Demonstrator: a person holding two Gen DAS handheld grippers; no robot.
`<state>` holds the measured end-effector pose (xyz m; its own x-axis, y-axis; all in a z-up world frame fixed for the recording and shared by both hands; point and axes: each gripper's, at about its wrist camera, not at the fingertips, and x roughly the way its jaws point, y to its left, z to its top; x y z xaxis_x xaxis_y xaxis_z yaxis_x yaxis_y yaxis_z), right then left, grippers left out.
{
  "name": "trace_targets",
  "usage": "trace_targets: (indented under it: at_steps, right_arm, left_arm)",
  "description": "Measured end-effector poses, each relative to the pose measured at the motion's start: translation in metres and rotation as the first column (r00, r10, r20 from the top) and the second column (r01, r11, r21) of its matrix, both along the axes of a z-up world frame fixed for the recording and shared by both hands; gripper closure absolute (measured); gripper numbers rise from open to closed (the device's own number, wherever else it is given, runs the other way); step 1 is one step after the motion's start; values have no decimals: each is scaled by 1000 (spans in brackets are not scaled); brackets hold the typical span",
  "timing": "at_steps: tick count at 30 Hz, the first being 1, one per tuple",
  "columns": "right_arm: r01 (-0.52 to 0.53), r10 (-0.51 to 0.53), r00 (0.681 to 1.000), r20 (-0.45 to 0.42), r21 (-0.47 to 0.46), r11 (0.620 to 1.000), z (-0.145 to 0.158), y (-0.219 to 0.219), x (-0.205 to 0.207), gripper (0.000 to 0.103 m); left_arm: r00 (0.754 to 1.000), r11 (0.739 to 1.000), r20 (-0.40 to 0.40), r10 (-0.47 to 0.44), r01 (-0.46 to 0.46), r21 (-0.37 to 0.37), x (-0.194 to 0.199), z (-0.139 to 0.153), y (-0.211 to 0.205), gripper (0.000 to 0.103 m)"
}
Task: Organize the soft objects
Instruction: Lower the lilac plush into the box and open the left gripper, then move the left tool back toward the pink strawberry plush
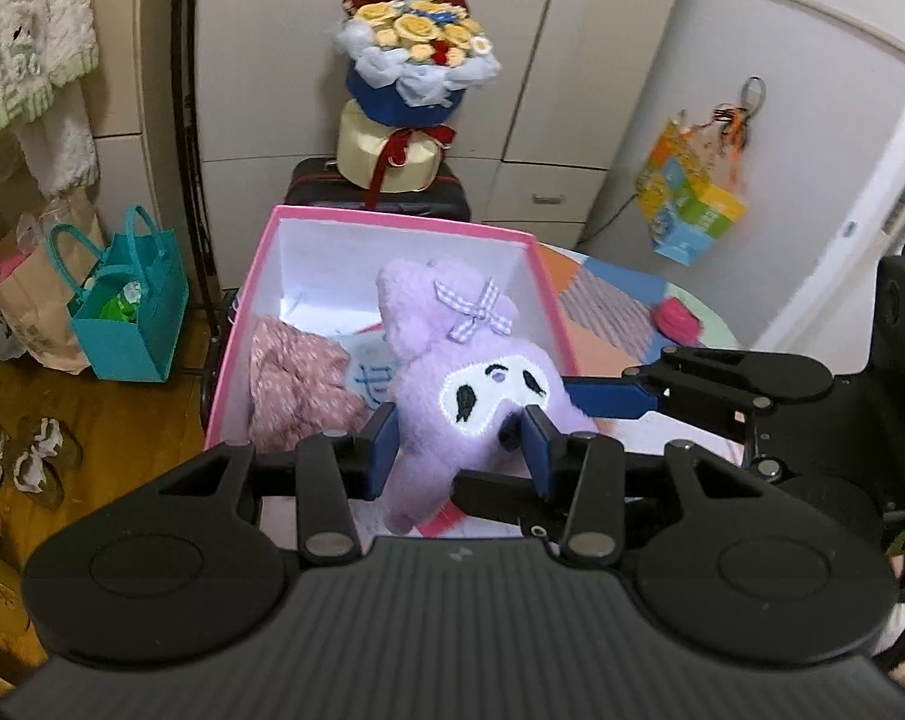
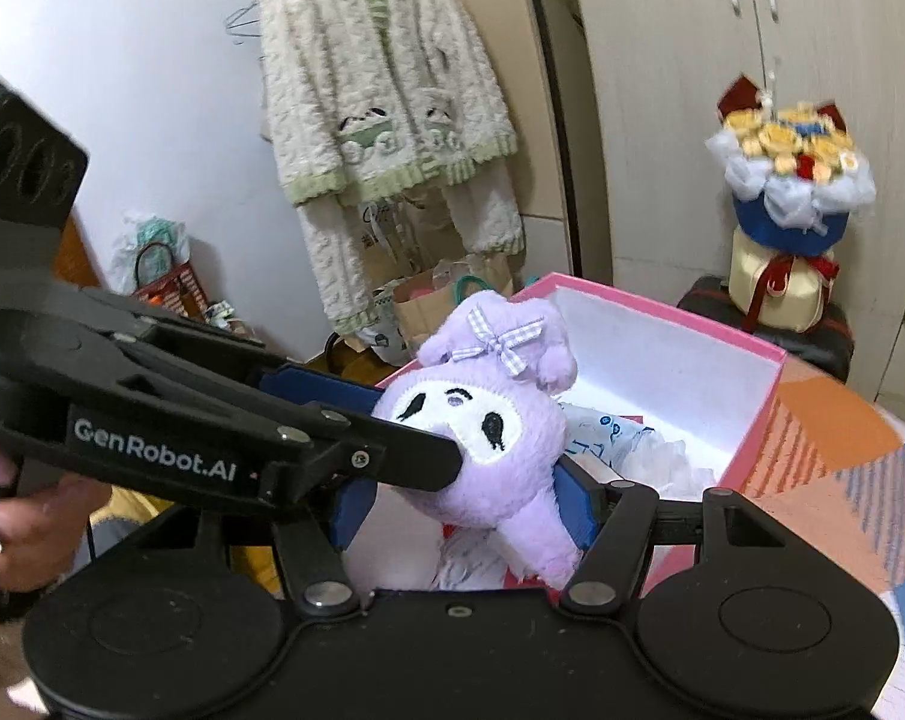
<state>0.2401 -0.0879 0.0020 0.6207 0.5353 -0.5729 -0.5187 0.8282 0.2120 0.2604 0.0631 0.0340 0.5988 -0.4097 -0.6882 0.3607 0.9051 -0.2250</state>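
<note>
Left gripper [image 1: 461, 441]: clamped on purple plush toy [image 1: 482, 396], held over near end of pink box [image 1: 392, 217]. Right gripper [image 2: 458, 498]: flanking same toy, contact unclear. Likely reason: carrying into box beside pink cloth [image 1: 299, 387].

My grippers: black frames, blue pads [image 1: 382, 450]. Plush toy [image 1: 482, 396] lilac, white face patch, gingham bow [image 1: 475, 309]. Box [image 1: 548, 294] pink outside, white inside. Pink floral cloth [image 1: 299, 384]. Teal bag [image 1: 131, 318]. Cardigan [image 2: 374, 72] cream, green trim.
</note>
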Motion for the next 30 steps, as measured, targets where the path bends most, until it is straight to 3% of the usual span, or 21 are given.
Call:
trace_targets:
  at_steps: [10, 12, 14, 16, 18, 23, 30]
  right_arm:
    - [-31, 28, 997, -73, -45, 999, -30, 18, 53, 34]
    - [-43, 38, 996, -82, -63, 997, -32, 22, 57, 33]
    - [-53, 46, 997, -60, -127, 990, -35, 27, 57, 33]
    - [-59, 55, 998, -25, -213, 975, -37, 32, 51, 33]
    - [-75, 79, 997, 9, -246, 966, -35, 33, 38, 31]
    - [-83, 101, 993, 61, -249, 965, -26, 20, 4, 31]
    - [-30, 49, 993, 110, -170, 985, -5, -20, -41, 30]
  left_arm:
    - [995, 997, -64, 70, -72, -31, 42, -38, 17, 60]
    - [993, 995, -66, 98, -99, -17, 45, -43, 19, 52]
    - [991, 990, -27, 131, -130, 50, 43, -45, 17, 46]
    - [989, 981, 44, 143, -148, 128, 35, -44, 13, 46]
    - [989, 981, 62, 133, -140, 137, 29, -42, 15, 44]
    - [991, 987, 77, 109, -117, 110, 9, -31, 21, 42]
    - [992, 994, 119, 32, -43, 96, -29, -11, 13, 41]
